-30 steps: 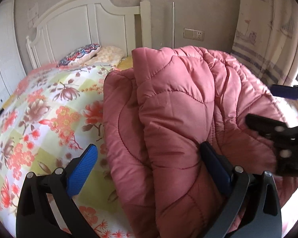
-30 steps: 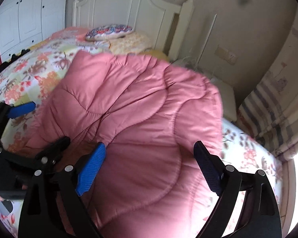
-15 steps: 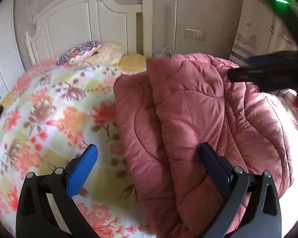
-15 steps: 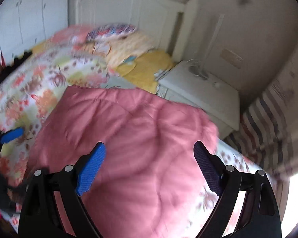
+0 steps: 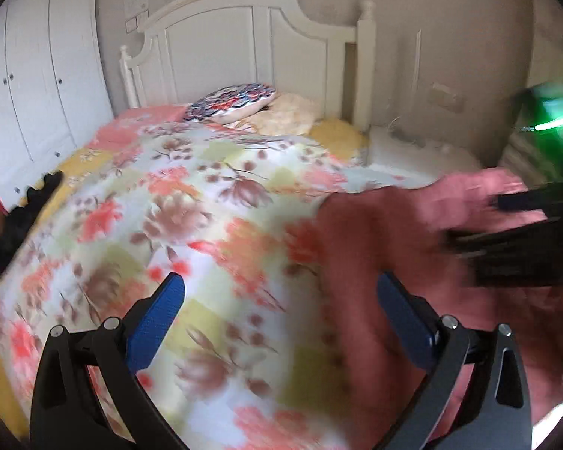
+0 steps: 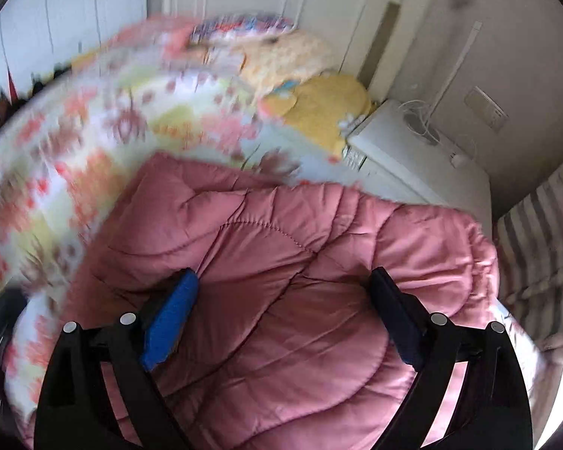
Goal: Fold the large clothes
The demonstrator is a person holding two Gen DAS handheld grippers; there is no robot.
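Note:
A pink quilted jacket (image 6: pixel 281 281) lies bunched in a thick folded heap on the floral bedspread (image 5: pixel 206 225), near the bed's right side. My right gripper (image 6: pixel 285 288) hovers just over the heap. Its jaws are wide and still opening, the quilted cloth lies below them, and the pads press on nothing. In the left wrist view the jacket (image 5: pixel 394 243) is a blurred pink mass at the right, with the right gripper (image 5: pixel 525 240) above it. My left gripper (image 5: pixel 277 288) stands open over the bedspread, its right finger at the jacket's left edge, holding nothing.
A white headboard (image 5: pixel 251 48) with a patterned pillow (image 5: pixel 232 103) and a yellow blanket (image 6: pixel 326 108) closes the far end. A white nightstand (image 6: pixel 413 157) with cables stands right of the bed, a striped curtain (image 6: pixel 536 243) beyond. White wardrobe doors (image 5: pixel 37 75) line the left.
The left gripper has swung left, off the jacket and over the floral bedspread. The jacket has dropped from a raised fold into a low heap, with the right gripper drawn back over it.

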